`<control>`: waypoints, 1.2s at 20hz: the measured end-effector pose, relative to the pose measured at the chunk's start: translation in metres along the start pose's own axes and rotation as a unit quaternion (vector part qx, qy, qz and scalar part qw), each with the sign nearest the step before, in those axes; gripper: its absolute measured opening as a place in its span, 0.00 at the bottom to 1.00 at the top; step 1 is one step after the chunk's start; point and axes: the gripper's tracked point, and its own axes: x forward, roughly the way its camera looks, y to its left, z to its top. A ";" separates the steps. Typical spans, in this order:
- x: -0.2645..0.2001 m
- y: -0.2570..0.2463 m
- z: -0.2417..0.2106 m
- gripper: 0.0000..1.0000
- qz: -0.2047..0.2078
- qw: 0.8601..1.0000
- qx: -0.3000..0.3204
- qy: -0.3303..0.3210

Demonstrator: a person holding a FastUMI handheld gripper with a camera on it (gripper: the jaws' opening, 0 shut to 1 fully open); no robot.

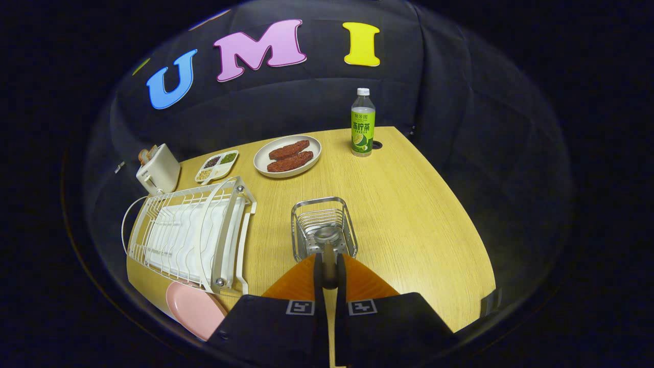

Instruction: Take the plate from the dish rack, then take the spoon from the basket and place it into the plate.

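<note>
You have the spoon [328, 250] clamped between the fingers of the hand-held gripper [329, 278]: both fingers press on its handle, and its bowl rises just ahead of the fingertips, at the near rim of the wire basket [323, 225]. The step in hand looks like the lift out of the basket. Draw the spoon straight up until the bowl clears the rim, so it does not catch the wires and drag the basket across the worktop [409, 214]. Keep the grip firm; the handle is thin and smooth and could swivel between the fingers.

The pink plate [194, 309] lies flat on the worktop at the near corner, just beside the white dish rack [189, 235], so that part of the task seems done. Carry the spoon over to your left, stay clear of the rack's raised hoop, and lower it until the bowl is well inside the plate's rim before you let go. The plate sits close to the worktop's edge, so set the spoon down gently.

The dish rack holds no dishes that I can see. Beyond it, a round plate [287, 156] carries two brown pieces of food, a small divided tray [216, 165] holds several sorts of grains or beans, a toaster [158, 168] has toast in it, and a bottle [363, 122] stands capped.
</note>
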 end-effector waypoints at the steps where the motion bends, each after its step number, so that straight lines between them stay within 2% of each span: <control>1: -0.003 0.003 0.002 0.09 0.004 1.000 0.004 0.000; 6: -0.027 0.009 0.023 0.09 0.007 1.000 0.002 -0.014; 13: -0.091 0.022 0.071 0.09 0.020 0.998 -0.014 -0.061; 19: -0.163 0.083 0.073 0.09 0.092 0.992 -0.046 -0.068; 24: -0.195 0.156 0.025 0.09 0.169 0.982 -0.080 -0.024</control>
